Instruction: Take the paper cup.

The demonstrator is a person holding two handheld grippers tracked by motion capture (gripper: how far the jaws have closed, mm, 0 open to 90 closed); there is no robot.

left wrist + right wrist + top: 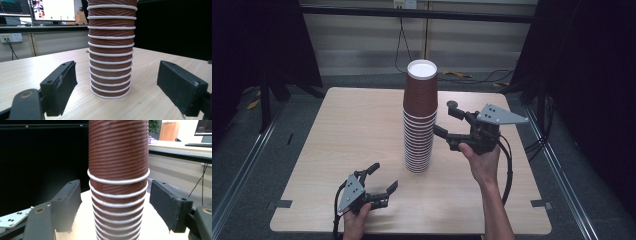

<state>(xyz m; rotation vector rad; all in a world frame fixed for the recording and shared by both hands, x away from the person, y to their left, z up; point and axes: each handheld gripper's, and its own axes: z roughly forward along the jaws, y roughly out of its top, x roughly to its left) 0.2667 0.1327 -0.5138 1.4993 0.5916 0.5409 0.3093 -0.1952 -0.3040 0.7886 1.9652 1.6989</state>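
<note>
So far nothing is gripped; your right gripper [448, 121] stands released, the cup stack [419, 120] between its jaws (upper part, untouched); your left gripper [382, 178] gapes too, stack base ahead; clamping and lifting the top cup remain.

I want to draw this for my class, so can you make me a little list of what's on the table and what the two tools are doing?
Main thing: stack of brown paper cups, upside down, white rims showing as rings
Where it stands: middle of the wooden table
Left tool: open, low near the table's front edge, aimed at the stack's bottom, not touching
Right tool: open, raised beside the stack's upper half, jaws either side of it in its own view, not clamped
Held by: one hand on each tool
</note>
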